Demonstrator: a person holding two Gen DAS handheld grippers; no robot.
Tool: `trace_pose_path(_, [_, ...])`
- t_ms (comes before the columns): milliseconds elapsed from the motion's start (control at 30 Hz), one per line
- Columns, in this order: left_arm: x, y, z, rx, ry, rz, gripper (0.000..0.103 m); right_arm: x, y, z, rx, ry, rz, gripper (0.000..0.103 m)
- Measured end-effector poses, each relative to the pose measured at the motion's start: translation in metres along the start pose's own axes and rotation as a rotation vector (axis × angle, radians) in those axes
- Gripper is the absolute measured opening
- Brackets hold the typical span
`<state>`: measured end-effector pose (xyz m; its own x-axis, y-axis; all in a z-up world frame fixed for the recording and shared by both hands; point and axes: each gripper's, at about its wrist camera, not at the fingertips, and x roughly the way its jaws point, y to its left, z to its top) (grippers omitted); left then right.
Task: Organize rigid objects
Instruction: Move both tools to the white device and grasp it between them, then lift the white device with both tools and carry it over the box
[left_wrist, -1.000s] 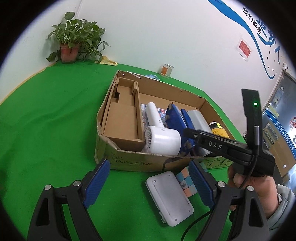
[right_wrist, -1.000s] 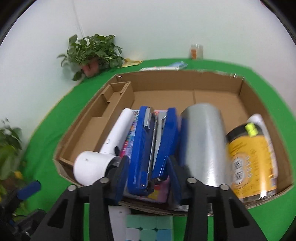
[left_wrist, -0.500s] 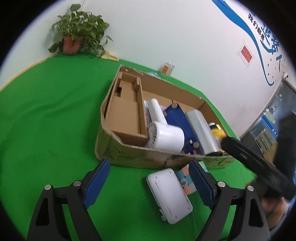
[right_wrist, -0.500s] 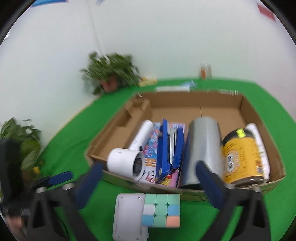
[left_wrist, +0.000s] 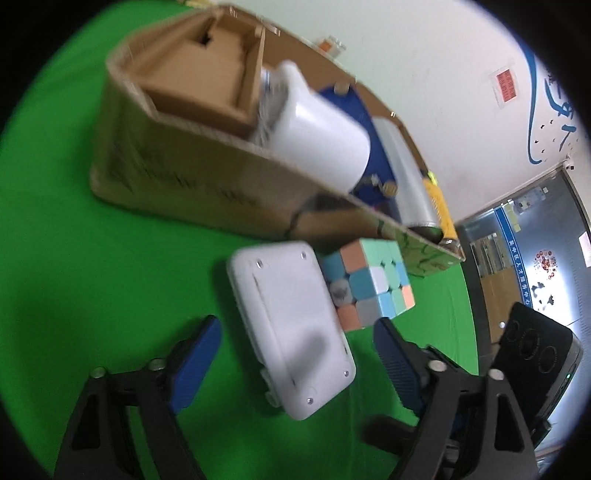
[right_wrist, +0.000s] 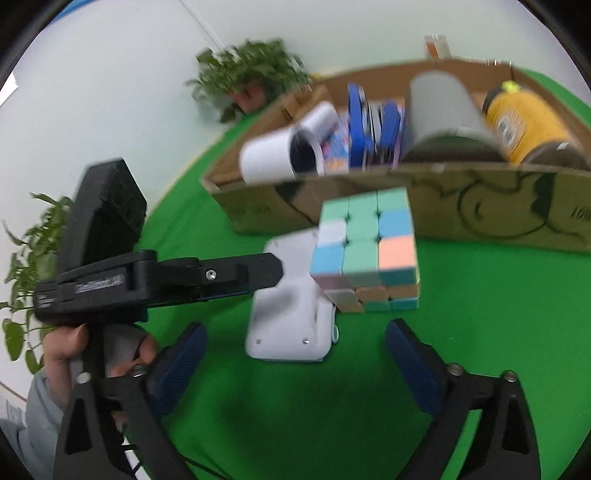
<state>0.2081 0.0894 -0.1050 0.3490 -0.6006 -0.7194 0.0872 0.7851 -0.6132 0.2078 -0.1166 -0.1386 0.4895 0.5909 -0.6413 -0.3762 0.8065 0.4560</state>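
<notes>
A white flat device (left_wrist: 288, 332) lies on the green cloth beside a pastel puzzle cube (left_wrist: 369, 284), both just in front of a cardboard box (left_wrist: 177, 162). My left gripper (left_wrist: 295, 362) is open and empty, its jaws straddling the white device's near end. My right gripper (right_wrist: 295, 354) is open and empty, close in front of the white device (right_wrist: 291, 314) and the cube (right_wrist: 365, 254). The box (right_wrist: 480, 214) holds a white hair dryer (right_wrist: 280, 155), a blue stapler (right_wrist: 369, 125), a silver cylinder (right_wrist: 443, 114) and a yellow jar (right_wrist: 524, 118).
The left gripper's body (right_wrist: 155, 280) and the hand holding it reach in from the left of the right wrist view. A potted plant (right_wrist: 251, 77) stands by the wall. A cardboard insert (left_wrist: 207, 77) fills the box's left end. The right gripper's body (left_wrist: 535, 362) sits at right.
Both grippers have come down and closer to the white device and the cube. The right gripper has pulled back out of the box and opened wide.
</notes>
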Motion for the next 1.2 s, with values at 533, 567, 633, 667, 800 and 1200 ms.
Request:
trace_pose_path(533, [-0.010, -0.015, -0.062, 0.007, 0.063, 0.011, 0.048, -0.002, 0.032, -0.053, -0.096, 0.143, 0.060, 0.073])
trace_pose_path(567, [-0.010, -0.015, -0.064, -0.004, 0.063, 0.004, 0.047, -0.004, 0.029, -0.052, -0.079, 0.133, 0.055, 0.074])
trace_pose_path(633, [-0.010, -0.013, -0.064, -0.019, 0.051, 0.003, 0.047, -0.003, 0.029, -0.049, -0.082, 0.131, 0.043, 0.074])
trace_pose_path(667, [-0.009, -0.013, -0.062, -0.021, 0.050, 0.007, 0.044, -0.002, 0.031, -0.047, -0.097, 0.133, 0.027, 0.075])
trace_pose_path(800, [-0.008, -0.008, -0.059, -0.032, 0.048, 0.021, 0.035, 0.006, 0.044, -0.044, -0.119, 0.132, -0.028, 0.077])
trace_pose_path(1200, [-0.024, -0.042, -0.056, 0.060, -0.047, 0.036, 0.028, -0.008, 0.055, -0.046, -0.154, 0.027, -0.121, 0.066])
